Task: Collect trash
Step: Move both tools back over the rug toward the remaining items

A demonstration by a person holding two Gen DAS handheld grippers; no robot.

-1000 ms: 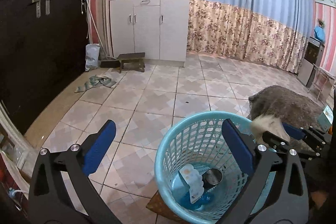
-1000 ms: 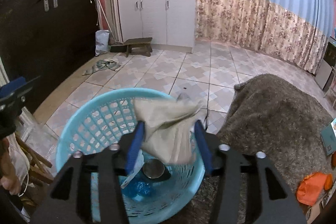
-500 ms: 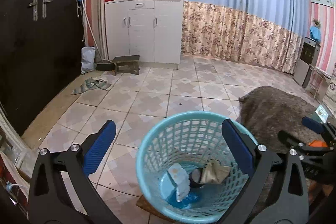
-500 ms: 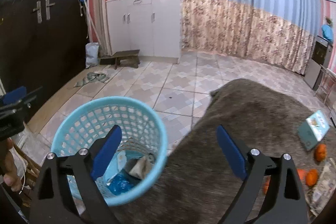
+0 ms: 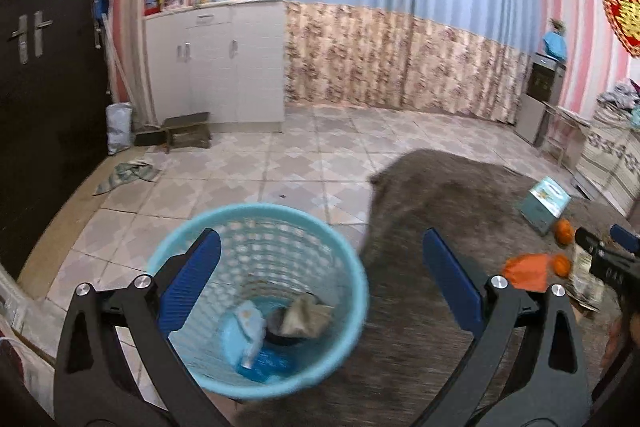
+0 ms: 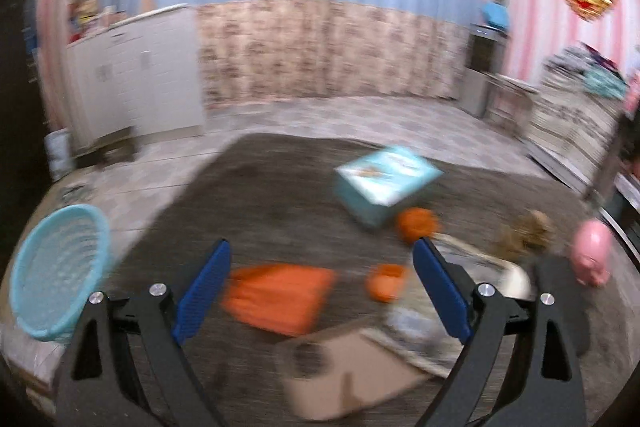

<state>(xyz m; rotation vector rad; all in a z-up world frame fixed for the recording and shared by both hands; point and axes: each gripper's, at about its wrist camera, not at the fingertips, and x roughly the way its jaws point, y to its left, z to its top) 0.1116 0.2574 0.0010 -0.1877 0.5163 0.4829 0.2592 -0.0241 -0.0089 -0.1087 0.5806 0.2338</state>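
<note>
Tongs released on both sides, gripping nothing. Holds the left gripper (image 5: 320, 251) spread wide and tilted down over the light-blue mesh basket (image 5: 362, 291), pads clear of the rim. Holds the right gripper (image 6: 320, 255) just as wide, tilted down over the litter on the grey rug (image 6: 280, 195), with nothing pressed between its blue pads.

Judging by that: between drop-off and next pick. Already in the basket: a crumpled beige scrap (image 5: 306, 315), a white-and-blue wrapper (image 5: 250, 323) and something dark and round beneath, too blurred to name. Not yet collected, on the rug to the right of the basket: an orange bag (image 6: 280, 291), a flat piece of cardboard (image 6: 352, 375) and printed paper (image 6: 420, 331) lying close together under the right gripper.

Likely not trash, so best left alone: a teal tissue box (image 6: 384, 183), two tangerines (image 6: 416, 223) and a pink piggy bank (image 6: 592, 255).

Next, probably: lowering the right gripper onto the orange bag, which sits nearest the gap between its fingers, and closing on a raised fold instead of scraping flat along the pile. Calls for care with the small tangerine just beside the bag's right edge. Hard to tell from the smeared right view whether the bag overlaps the cardboard or only lies beside it.
</note>
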